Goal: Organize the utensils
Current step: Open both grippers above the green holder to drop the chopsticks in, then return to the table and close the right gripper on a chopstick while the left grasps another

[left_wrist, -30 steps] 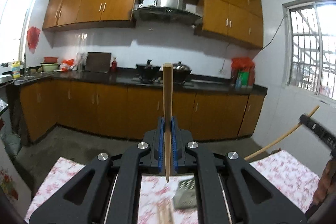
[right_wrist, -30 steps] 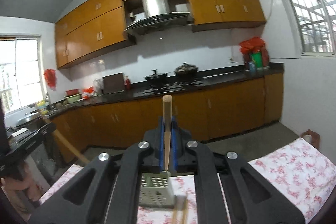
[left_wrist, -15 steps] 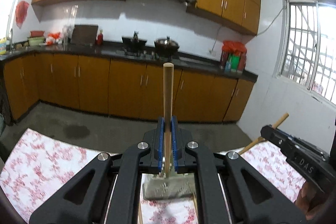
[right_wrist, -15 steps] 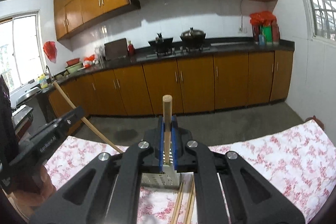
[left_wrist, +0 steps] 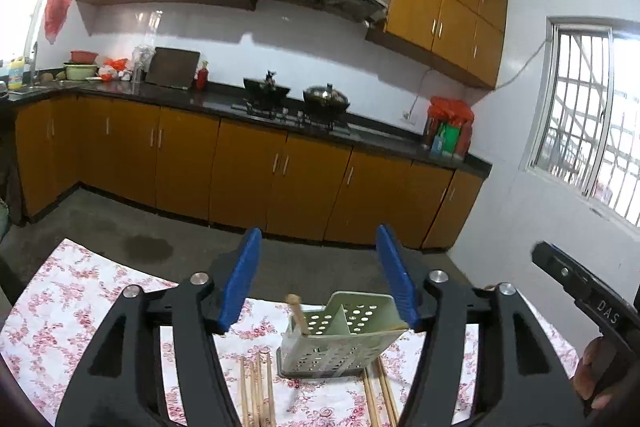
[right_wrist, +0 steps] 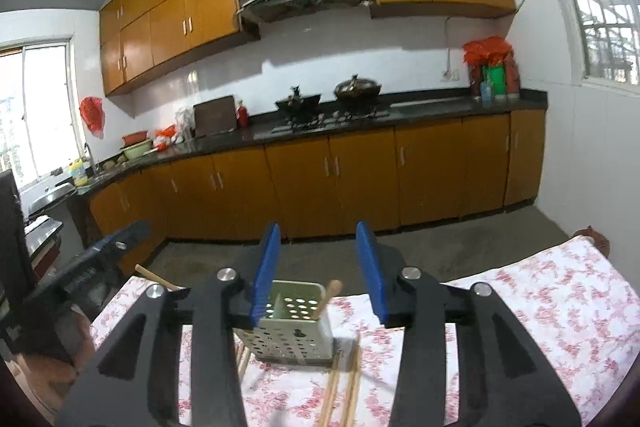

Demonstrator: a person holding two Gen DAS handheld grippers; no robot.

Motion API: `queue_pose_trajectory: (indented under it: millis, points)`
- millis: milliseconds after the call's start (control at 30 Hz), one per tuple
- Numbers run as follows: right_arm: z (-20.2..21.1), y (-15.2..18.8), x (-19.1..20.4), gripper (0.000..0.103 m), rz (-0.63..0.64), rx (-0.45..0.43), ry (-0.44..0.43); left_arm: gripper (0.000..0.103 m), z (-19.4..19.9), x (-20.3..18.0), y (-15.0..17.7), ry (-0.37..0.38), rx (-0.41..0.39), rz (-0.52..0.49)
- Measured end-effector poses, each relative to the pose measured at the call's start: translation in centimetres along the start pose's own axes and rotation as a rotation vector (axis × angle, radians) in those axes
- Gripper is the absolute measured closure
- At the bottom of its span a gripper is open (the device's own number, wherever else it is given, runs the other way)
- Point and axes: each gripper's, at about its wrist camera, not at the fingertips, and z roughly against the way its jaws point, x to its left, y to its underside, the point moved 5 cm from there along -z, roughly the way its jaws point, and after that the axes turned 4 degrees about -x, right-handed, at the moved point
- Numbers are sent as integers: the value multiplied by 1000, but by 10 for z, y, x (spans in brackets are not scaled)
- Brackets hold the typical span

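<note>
A pale green perforated utensil holder stands on the floral tablecloth. My left gripper hangs just above it, its jaws opening with nothing between the blue pads. One wooden chopstick leans in the holder's left compartment. My right gripper is also opening over the holder, with nothing between its pads. A chopstick stands in the right compartment below it. Another slanted stick shows at the left, its lower end hidden behind a finger.
Several loose chopsticks lie on the cloth on both sides of the holder. Each view shows the other gripper at its edge, held by a hand. Beyond the table are bare floor and a kitchen counter with wooden cabinets.
Both grippers sank toward the holder and their jaws parted. The chopstick each one gripped upright has left its pads and now shows in the holder.
</note>
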Motion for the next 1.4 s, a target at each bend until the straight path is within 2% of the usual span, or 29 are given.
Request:
queue_pose_trajectory:
  millis: [133,233,333,433,533,633,800,900,1200,1400]
  points:
    - [16,28,-28,60,-40,51,58,39,28,21,5,-47,-3,18]
    - [5,83,-45,61,-57,194,86,39,36,40,30,-107,44,9]
    - [-18,164,-54,84,-91,407,69,40,31,64,76,-163,162,-3]
    - [-31,220,-48,91,-122,539,34,51,19,82,126,-189,310,9]
    - [-35,245,-35,91,-122,586,14,60,11,89,167,-190,423,11]
    - [-41,256,-27,91,-93,607,11,62,9,90,190,-177,484,-4]
    - [-46,259,-29,94,-49,620,48,62,8,84,217,-150,530,-30]
    - [-45,257,-38,95,-27,605,95,65,7,75,225,-131,543,-42]
    - [-44,256,-40,95,-26,598,101,82,1,60,243,-88,600,-68]
    - [-40,256,-40,93,-17,603,100,83,2,57,249,-106,612,-119]
